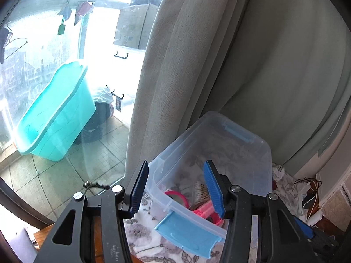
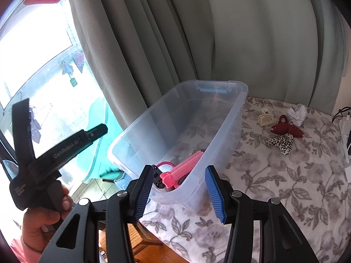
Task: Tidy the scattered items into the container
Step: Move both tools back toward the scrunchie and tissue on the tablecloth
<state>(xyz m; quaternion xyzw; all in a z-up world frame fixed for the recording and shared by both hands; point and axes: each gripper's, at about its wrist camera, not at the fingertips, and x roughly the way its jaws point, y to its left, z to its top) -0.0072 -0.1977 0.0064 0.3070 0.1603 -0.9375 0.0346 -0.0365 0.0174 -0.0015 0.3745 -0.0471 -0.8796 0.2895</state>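
A clear plastic bin (image 1: pixel 241 153) with blue latches stands on a floral tablecloth (image 2: pixel 285 186). Inside it lie a pink hair roller (image 2: pixel 186 164), a pink ring (image 1: pixel 175 197) and a bristly brush (image 1: pixel 200 191). My left gripper (image 1: pixel 175 166) hangs open over the bin's near end with nothing between its pads. My right gripper (image 2: pixel 179 171) is open too, just short of the bin's near corner (image 2: pixel 179 186). Out on the cloth to the right are a beige claw clip (image 2: pixel 265 118), a dark red claw clip (image 2: pixel 287 129), a leopard-print scrunchie (image 2: pixel 280 142) and crumpled white paper (image 2: pixel 297 112).
A grey-green curtain (image 2: pixel 219 32) hangs right behind the bin. A teal tub (image 1: pixel 54 114) leans behind the glass door on the left. Cables and a charger (image 2: pixel 346 120) sit at the table's right edge. A hand (image 2: pixel 43 219) holds the left gripper's handle. Wooden floor (image 2: pixel 166 252) shows below the table's front edge.
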